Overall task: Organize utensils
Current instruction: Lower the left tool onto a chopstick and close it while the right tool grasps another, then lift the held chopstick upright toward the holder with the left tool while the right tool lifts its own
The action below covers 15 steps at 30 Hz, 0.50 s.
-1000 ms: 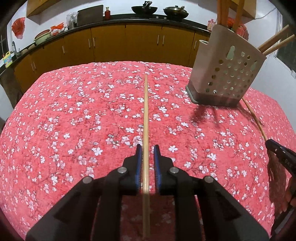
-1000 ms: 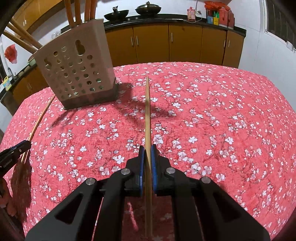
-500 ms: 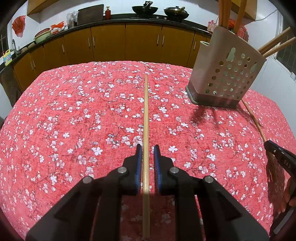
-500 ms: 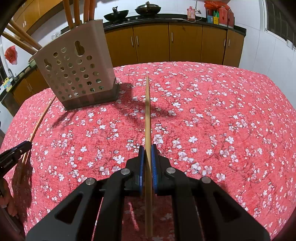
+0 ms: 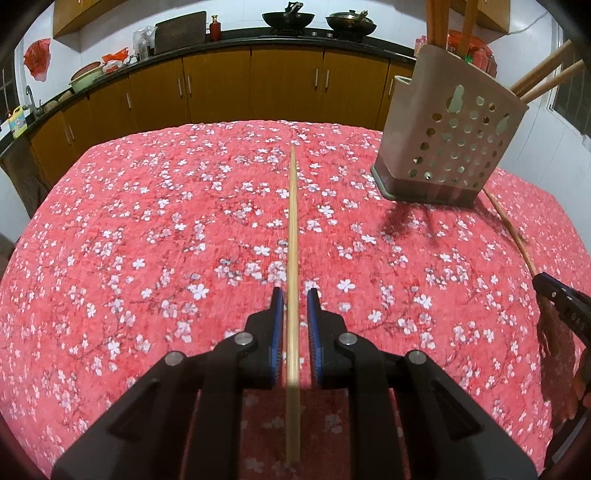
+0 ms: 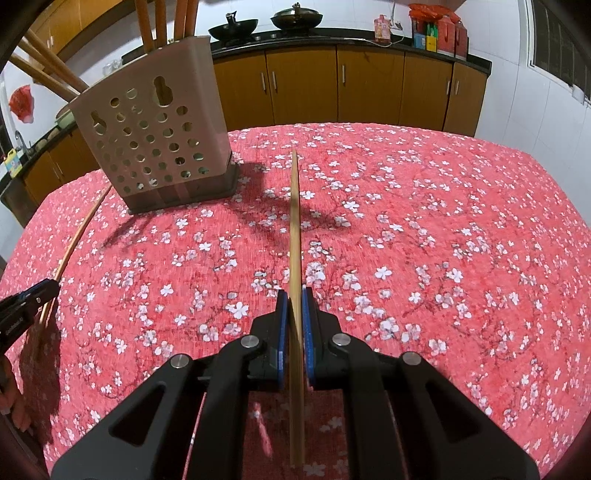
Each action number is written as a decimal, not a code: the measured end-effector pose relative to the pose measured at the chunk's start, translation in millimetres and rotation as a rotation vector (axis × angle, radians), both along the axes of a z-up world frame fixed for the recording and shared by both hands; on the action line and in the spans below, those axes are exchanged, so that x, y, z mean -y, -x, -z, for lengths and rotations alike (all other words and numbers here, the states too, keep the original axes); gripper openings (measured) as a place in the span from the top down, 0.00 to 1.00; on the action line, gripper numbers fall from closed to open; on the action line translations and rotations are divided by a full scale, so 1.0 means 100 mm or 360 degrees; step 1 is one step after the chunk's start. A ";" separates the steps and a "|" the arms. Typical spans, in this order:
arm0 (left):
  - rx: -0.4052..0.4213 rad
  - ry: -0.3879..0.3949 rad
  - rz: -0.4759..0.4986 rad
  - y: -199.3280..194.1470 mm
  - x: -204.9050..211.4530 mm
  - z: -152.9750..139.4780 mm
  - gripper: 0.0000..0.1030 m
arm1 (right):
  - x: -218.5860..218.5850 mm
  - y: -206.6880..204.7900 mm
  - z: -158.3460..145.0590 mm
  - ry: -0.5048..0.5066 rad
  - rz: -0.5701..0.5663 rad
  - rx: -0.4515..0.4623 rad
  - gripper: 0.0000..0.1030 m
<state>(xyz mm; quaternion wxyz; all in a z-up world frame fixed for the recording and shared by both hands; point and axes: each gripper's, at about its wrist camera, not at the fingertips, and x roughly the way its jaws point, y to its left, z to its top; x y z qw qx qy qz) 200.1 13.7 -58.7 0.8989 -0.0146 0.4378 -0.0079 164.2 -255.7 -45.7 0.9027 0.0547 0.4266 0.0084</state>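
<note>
My left gripper [image 5: 293, 291] is shut on a pale wooden chopstick [image 5: 293, 221] that runs straight ahead over the red floral tablecloth; a thin slit shows beside the stick at the pads' top edges. My right gripper [image 6: 293, 291] is shut on a second, flatter chopstick [image 6: 294, 221], its blue pads tight against it. A beige perforated utensil holder [image 5: 450, 147] [image 6: 155, 140] stands on the table between the two grippers, with several wooden handles sticking out of it. Each wrist view catches the other gripper [image 5: 546, 284] [image 6: 44, 290] low at its edge, with its chopstick [image 5: 506, 221] [image 6: 81, 229] reaching toward the holder's base.
The red floral tablecloth [image 5: 147, 221] covers the whole table. Orange kitchen cabinets [image 6: 369, 88] with a dark counter run behind it, carrying two woks [image 5: 288, 18] and bottles. A person's fingers [image 6: 11, 406] show at the left edge of the right wrist view.
</note>
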 end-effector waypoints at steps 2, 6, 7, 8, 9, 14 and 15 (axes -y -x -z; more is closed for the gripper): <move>-0.0001 0.0005 -0.0005 0.01 0.00 0.00 0.85 | 0.00 0.01 0.00 0.0005 0.0000 0.0000 0.91; -0.0001 -0.0012 -0.0013 0.03 0.01 0.00 0.87 | 0.02 0.02 0.00 -0.0013 0.0001 0.0001 0.91; -0.0001 -0.0019 -0.0017 0.03 0.02 0.00 0.88 | 0.03 0.02 0.00 -0.0022 0.0001 0.0001 0.92; -0.0001 -0.0019 -0.0019 0.03 0.02 0.00 0.89 | 0.03 0.03 -0.01 -0.0028 0.0003 0.0002 0.92; -0.0001 -0.0025 -0.0013 0.03 0.02 0.00 0.91 | 0.03 0.04 -0.01 -0.0025 0.0001 0.0003 0.92; -0.0041 0.0002 0.0016 0.06 -0.01 -0.05 0.93 | 0.05 0.13 -0.11 -0.0024 -0.0014 0.0049 0.93; -0.0038 0.0009 0.0016 0.07 -0.02 -0.07 0.93 | 0.07 0.16 -0.16 -0.0027 -0.0010 0.0073 0.93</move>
